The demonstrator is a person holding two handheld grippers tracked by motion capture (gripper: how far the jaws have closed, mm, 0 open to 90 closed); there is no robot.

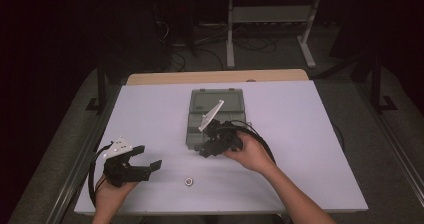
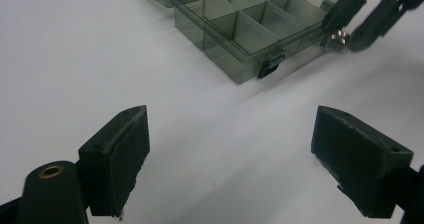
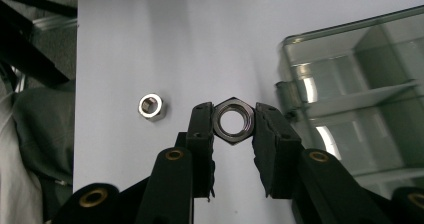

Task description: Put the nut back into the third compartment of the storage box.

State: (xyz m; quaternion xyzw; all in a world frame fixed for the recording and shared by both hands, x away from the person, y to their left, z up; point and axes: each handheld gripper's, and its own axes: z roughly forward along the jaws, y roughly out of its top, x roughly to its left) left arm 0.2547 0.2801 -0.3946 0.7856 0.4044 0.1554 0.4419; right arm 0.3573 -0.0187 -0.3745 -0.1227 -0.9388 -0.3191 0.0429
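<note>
Left gripper (image 1: 150, 159): low over desk (image 1: 150, 114), near-left corner; fingers (image 2: 117, 159) spread wide, nothing btwn, touching nothing.
Loose hex nut (image 1: 188, 181): flat on desk, near edge, btwn the two hands; also seen at (image 3: 151, 106).
Right gripper (image 3: 233, 121): fingers (image 3: 202, 129) narrow, clamped on flats of second hex nut (image 3: 233, 120), held above desk just beside near-left corner of compartment box (image 1: 216, 115).
Box: lid open, grey, desk centre.

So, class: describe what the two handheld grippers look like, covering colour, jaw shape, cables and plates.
Both the left gripper and the right gripper are black with two blocky jaws and brass-coloured pivot rivets. Each carries a pale three-cornered plate and trails a looping black cable.
</note>
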